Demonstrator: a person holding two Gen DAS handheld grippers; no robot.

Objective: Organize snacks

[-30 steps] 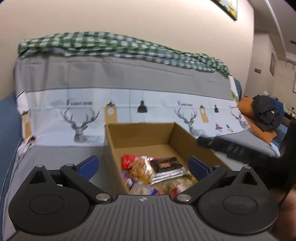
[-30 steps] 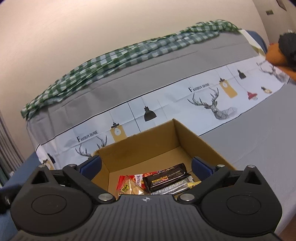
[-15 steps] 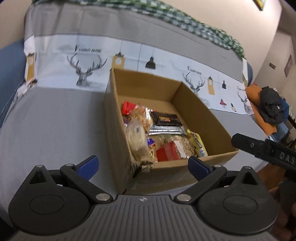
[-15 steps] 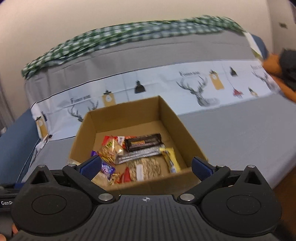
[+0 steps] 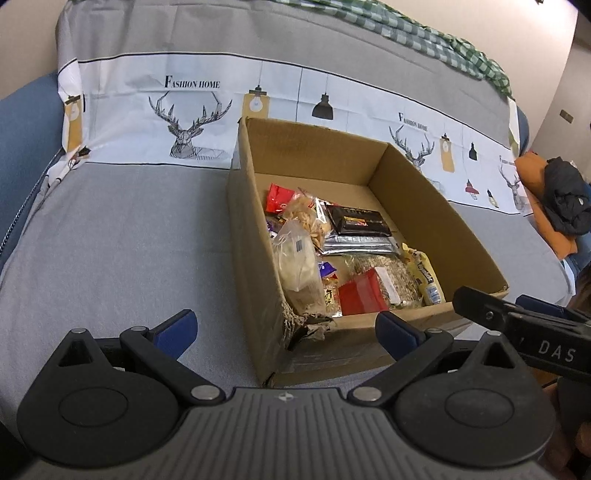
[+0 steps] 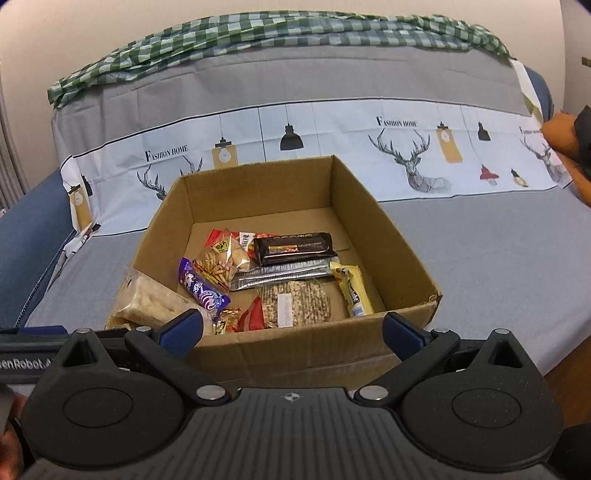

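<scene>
An open cardboard box [image 5: 251, 258] [image 6: 354, 199] stands on a grey-covered sofa seat and holds several snack packets. Among them are a black bar [image 6: 295, 248], a silver packet [image 6: 280, 275], a yellow bar [image 6: 351, 290], a purple packet [image 6: 201, 290], a clear cracker bag [image 6: 151, 301] and a red packet [image 5: 364, 293]. My left gripper [image 5: 286, 330] is open and empty, above the box's torn near-left corner. My right gripper [image 6: 291, 330] is open and empty, just before the box's near wall. The right gripper's body also shows in the left wrist view [image 5: 524, 325].
The sofa back wears a white deer-print cover [image 6: 410, 162] with a green checked cloth [image 6: 258, 33] on top. An orange cushion with a dark garment [image 5: 565, 199] lies at the right end. Bare grey seat [image 5: 122, 240] lies left of the box. The floor [image 6: 569, 373] shows at right.
Both grippers have risen and tilted downward, so more of the box's inside and its snacks shows. Both stay open and empty.
</scene>
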